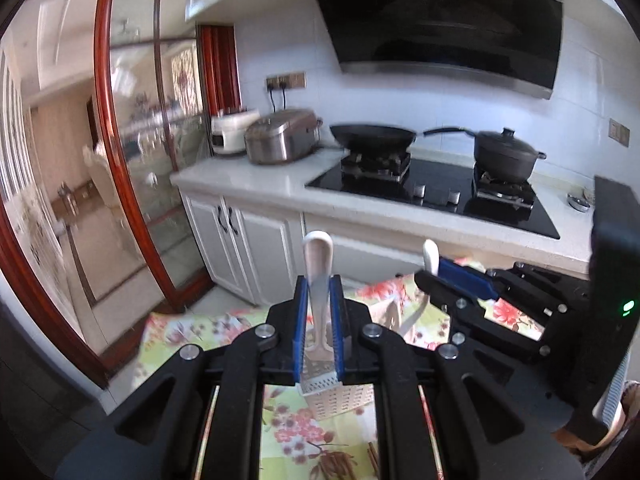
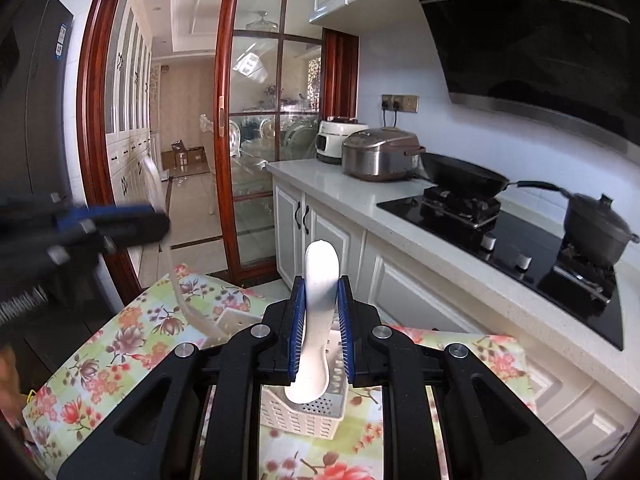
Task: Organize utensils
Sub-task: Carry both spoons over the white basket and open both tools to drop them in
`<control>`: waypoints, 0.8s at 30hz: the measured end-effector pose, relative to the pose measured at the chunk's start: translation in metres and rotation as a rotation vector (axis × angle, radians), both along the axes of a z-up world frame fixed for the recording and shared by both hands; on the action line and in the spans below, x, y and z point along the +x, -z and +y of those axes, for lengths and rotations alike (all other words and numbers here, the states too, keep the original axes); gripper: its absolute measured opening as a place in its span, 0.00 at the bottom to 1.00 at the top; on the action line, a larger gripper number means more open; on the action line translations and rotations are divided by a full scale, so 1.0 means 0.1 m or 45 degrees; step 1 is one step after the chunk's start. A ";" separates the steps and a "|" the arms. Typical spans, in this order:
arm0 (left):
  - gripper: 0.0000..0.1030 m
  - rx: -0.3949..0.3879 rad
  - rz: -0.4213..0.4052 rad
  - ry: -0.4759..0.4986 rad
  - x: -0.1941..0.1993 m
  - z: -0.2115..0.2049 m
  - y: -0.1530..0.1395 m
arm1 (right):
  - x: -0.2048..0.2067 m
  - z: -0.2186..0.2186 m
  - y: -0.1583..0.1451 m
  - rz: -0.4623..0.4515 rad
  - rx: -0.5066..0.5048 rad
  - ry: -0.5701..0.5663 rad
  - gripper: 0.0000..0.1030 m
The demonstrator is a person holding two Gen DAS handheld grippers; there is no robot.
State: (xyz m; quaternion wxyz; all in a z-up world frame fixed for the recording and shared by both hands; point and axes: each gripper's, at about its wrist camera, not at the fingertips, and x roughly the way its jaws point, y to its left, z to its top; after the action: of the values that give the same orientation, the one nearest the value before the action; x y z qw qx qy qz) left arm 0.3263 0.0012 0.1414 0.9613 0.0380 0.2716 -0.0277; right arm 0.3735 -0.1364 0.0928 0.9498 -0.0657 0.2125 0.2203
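My left gripper (image 1: 319, 286) is shut on a white utensil (image 1: 317, 264), handle end up, its lower end over the white perforated basket (image 1: 340, 398) on the floral tablecloth (image 1: 288, 432). My right gripper (image 2: 322, 286) is shut on a white spoon (image 2: 320, 304) whose bowl end hangs down into the basket (image 2: 304, 416). Each gripper shows in the other's view: the right one (image 1: 460, 276) at the right, the left one (image 2: 120, 224) blurred at the left with its utensil (image 2: 188, 312) reaching down toward the basket.
A white counter (image 1: 256, 176) holds two rice cookers (image 1: 280, 140), a black hob with a wok (image 1: 372, 136) and a lidded pot (image 1: 506, 154). White cabinets (image 2: 320, 232) stand below it. A red-framed glass sliding door (image 2: 256, 160) is behind the table.
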 end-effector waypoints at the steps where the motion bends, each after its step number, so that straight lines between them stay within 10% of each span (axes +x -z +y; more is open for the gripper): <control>1: 0.11 -0.011 0.022 -0.002 0.05 0.03 0.10 | 0.06 0.02 0.07 0.021 -0.003 -0.005 0.15; 13: 0.12 -0.104 0.255 -0.025 0.60 0.26 1.09 | 0.57 0.13 0.66 0.235 0.005 -0.030 0.21; 24: 0.74 -0.087 0.091 -0.195 -0.08 0.57 0.86 | 0.07 -0.23 0.41 0.159 0.057 0.020 0.26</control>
State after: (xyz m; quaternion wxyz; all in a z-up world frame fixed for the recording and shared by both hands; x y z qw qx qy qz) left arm 0.3183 0.0587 0.0551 0.9510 -0.0165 0.3067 0.0352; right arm 0.3802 -0.1592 0.0516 0.9375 -0.0290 0.2671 0.2212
